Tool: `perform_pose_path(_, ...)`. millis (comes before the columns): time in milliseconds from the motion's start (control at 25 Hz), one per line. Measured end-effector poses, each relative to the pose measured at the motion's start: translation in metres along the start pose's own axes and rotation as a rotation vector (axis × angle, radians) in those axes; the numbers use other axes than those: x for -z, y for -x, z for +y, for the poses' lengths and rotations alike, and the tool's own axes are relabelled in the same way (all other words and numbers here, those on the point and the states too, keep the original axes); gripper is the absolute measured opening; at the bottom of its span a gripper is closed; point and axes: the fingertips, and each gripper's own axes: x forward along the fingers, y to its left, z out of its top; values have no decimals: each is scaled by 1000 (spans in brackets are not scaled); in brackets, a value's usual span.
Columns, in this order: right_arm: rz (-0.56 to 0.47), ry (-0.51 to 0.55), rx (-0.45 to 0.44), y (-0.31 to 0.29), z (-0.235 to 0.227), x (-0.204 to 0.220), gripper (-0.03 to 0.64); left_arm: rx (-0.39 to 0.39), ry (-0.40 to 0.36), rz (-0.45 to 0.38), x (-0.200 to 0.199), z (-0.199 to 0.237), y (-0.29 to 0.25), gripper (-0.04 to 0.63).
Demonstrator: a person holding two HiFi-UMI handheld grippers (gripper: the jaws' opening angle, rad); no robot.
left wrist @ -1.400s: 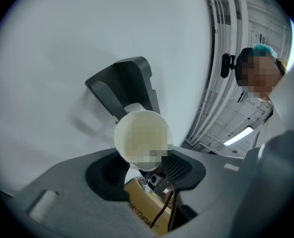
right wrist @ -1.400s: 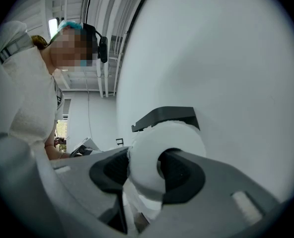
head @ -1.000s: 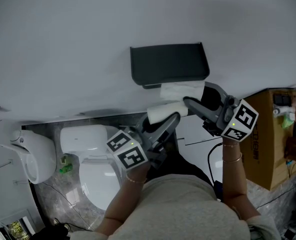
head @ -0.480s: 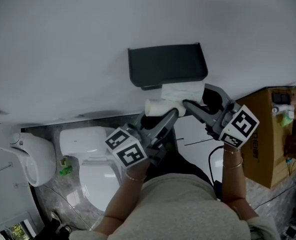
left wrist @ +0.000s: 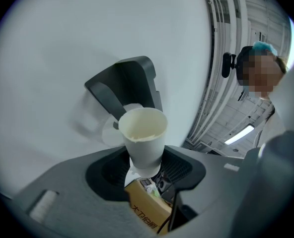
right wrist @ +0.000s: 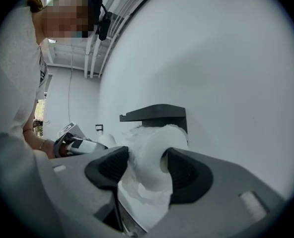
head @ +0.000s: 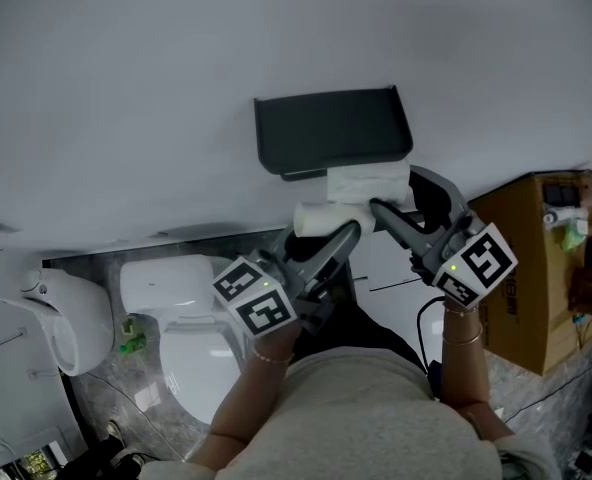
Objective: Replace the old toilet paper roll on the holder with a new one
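1. Since a second ago the right gripper (head: 394,190) has tipped, and its marker cube (head: 476,261) sits lower in the head view.
2. Its jaws have just been opening, yet the new roll (right wrist: 149,152) between them touches both pads.
3. That roll is just under the dark holder (head: 331,128) on the wall.
4. The left gripper (head: 321,238) is clamped on the bare cardboard tube (left wrist: 143,133), close beside the new roll and below the holder.
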Motion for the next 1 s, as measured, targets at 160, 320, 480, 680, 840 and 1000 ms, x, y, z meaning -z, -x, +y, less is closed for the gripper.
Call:
perform_pose_path(160, 4, 7, 9, -4, 1, 1, 295, -9, -1, 1, 0, 1, 1, 196)
perform_pose_path(320, 0, 22, -20, -11, 13, -4, 302, -17, -5, -5, 0, -2, 9, 196)
perform_pose_path(480, -6, 22, -50, -17, 24, -5, 302, -32, -4, -16, 0, -2, 15, 196)
perform_pose_path(680, -12, 8, -55, -20, 27, -3, 302, -48, -4, -33, 1, -2, 23, 196)
perform_pose_path(840, -6, -4, -71, -18, 29, -1, 302, -54, -4, -50, 0, -3, 27, 196)
perform_pose_path(1000, -25, -27, -45, -10, 29, -2, 302, -43, -8, -49, 2, -9, 30, 196)
